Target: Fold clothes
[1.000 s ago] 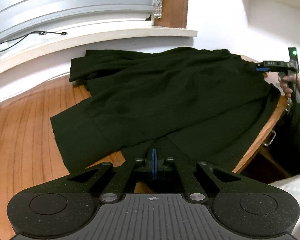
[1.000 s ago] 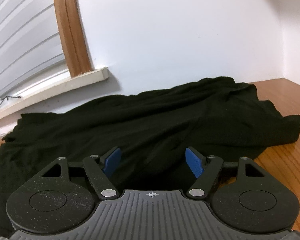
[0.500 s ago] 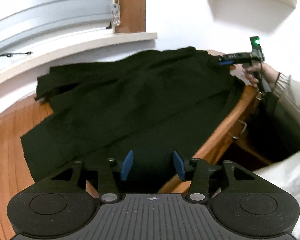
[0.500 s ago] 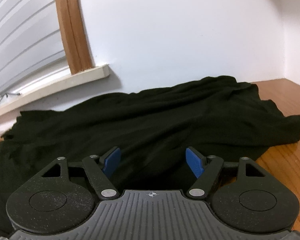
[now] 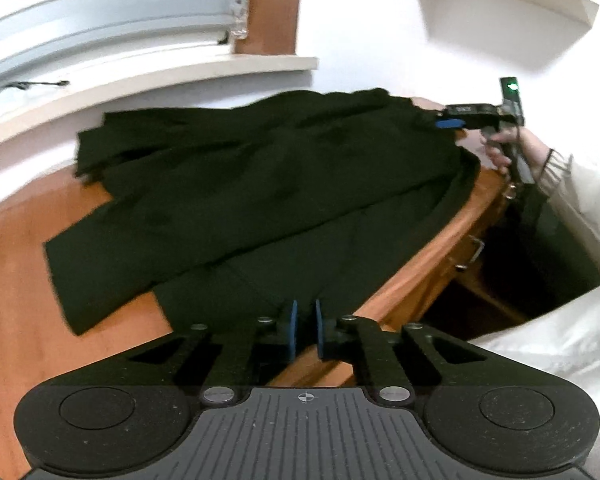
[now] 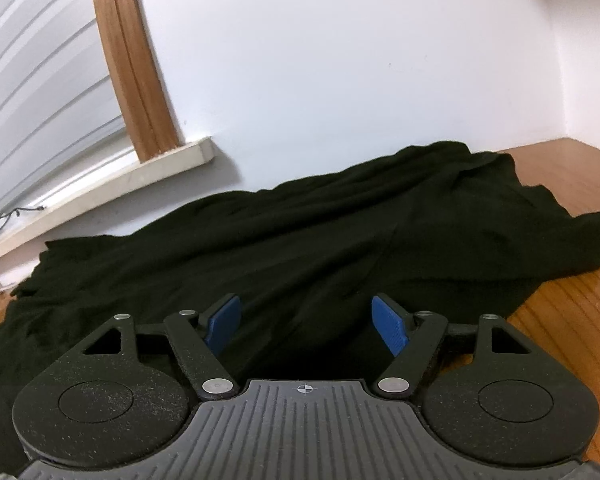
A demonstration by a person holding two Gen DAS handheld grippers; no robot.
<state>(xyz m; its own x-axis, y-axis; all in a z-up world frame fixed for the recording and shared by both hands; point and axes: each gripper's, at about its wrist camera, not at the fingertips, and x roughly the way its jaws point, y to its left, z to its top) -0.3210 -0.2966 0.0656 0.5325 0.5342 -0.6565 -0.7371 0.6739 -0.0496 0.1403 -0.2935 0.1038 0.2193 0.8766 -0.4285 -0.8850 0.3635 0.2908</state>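
Note:
A black garment [image 5: 260, 184] lies spread over a wooden table [image 5: 16, 280], its front hem hanging over the table's near edge. My left gripper [image 5: 305, 320] sits at that hem with its jaws closing. Only a narrow slit is left between the blue pads, and the dark hem lies between their tips. My right gripper [image 6: 306, 322] stands open low over the garment [image 6: 300, 240], nothing pinched between its blue pads [image 6: 388, 326]. In the left wrist view the right gripper [image 5: 452, 122] hovers at the garment's far right corner, held by a hand [image 5: 504, 148].
A white windowsill [image 5: 180, 76] and wall run behind the table. The table's front edge [image 5: 428, 264] has a drawer with a metal handle [image 5: 474, 252] under it. A white-sleeved arm [image 5: 580, 200] is at the right. Bare wood [image 6: 580, 320] shows right of the garment.
My left gripper let go of the hem, opened, shifted along the front edge, and has come almost shut again at the hem. The right gripper has kept still and open.

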